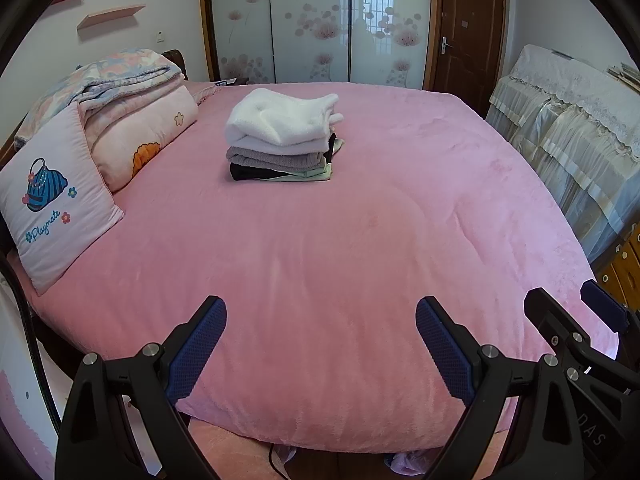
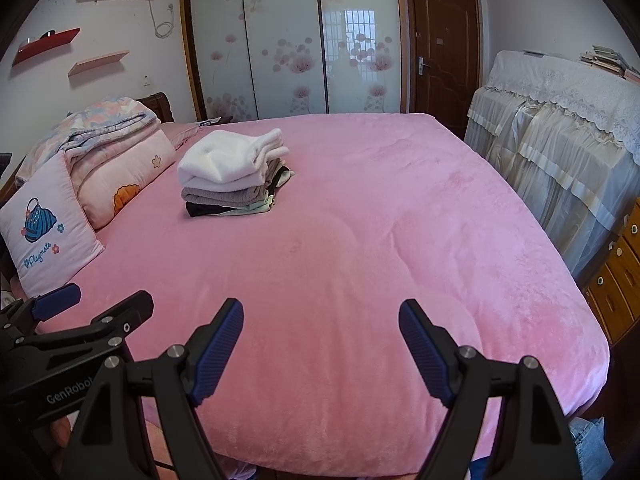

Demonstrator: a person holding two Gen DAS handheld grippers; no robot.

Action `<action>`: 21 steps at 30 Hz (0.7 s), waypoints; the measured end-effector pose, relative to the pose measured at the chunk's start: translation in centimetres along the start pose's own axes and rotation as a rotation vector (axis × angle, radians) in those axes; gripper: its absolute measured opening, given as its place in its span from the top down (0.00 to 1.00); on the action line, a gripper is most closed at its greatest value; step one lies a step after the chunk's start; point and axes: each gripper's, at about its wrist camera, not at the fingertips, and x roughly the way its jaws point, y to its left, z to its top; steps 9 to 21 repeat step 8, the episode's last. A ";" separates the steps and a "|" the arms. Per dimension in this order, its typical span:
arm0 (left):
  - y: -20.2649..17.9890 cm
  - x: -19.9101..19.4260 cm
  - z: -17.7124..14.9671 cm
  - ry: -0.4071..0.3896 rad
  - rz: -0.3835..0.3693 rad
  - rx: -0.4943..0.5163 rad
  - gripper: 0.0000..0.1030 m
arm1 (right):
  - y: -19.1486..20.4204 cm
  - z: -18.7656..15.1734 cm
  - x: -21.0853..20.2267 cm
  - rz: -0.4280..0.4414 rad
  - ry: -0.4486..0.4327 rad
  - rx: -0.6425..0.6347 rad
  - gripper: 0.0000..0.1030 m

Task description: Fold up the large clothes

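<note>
Nearest, left gripper [image 1: 321, 344] and right gripper [image 2: 321, 346] side by side over the near edge of the pink bed [image 1: 320, 260], jaws spread wide, grasping nothing, angled down toward the blanket. Farther back, left of centre, folded clothes stack [image 1: 282, 138], white on top, probably parked clear of the folding space.

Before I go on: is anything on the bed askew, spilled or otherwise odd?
Nothing spilled or damaged. The stack of folded clothes is slightly uneven: the white top piece overhangs, and a pale green layer sticks out at the bottom right. Both tools, left and right, are open and empty over the pink bedspread.
</note>
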 end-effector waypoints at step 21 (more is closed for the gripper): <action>-0.3 -0.1 -0.2 -0.001 0.006 0.003 0.08 | 0.0 0.0 0.1 -0.002 0.000 -0.001 0.22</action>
